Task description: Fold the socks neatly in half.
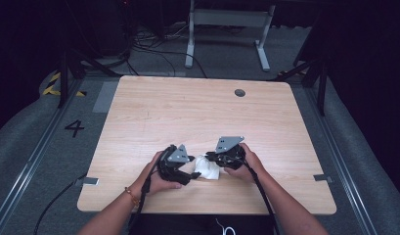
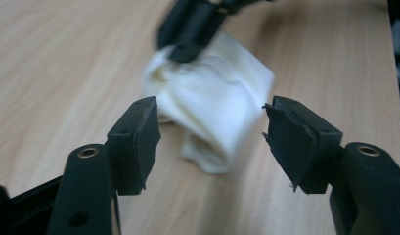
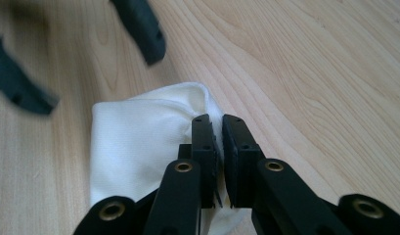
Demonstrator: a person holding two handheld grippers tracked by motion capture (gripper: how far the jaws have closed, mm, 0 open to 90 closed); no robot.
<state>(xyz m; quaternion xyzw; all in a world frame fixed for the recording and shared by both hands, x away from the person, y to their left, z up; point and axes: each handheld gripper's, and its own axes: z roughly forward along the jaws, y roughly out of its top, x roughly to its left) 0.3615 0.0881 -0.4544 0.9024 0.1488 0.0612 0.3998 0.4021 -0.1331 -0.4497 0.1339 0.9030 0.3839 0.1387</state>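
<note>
A crumpled white cloth (image 1: 208, 169) lies on the wooden table (image 1: 188, 112) near its front edge, between my two grippers. My right gripper (image 1: 211, 158) is shut on the cloth's right edge; in the right gripper view its jaws (image 3: 216, 128) pinch a fold of the cloth (image 3: 134, 142). My left gripper (image 1: 191, 174) stands open just left of the cloth. In the left gripper view its jaws (image 2: 211, 128) frame the near end of the cloth (image 2: 212, 93) without pressing on it. The right gripper (image 2: 188, 46) shows there at the cloth's far end.
A small grey round cap (image 1: 240, 92) sits in the tabletop at the far right. Bare wood stretches beyond the hands. Off the far edge stand a white metal frame (image 1: 227, 29) and cables on the floor.
</note>
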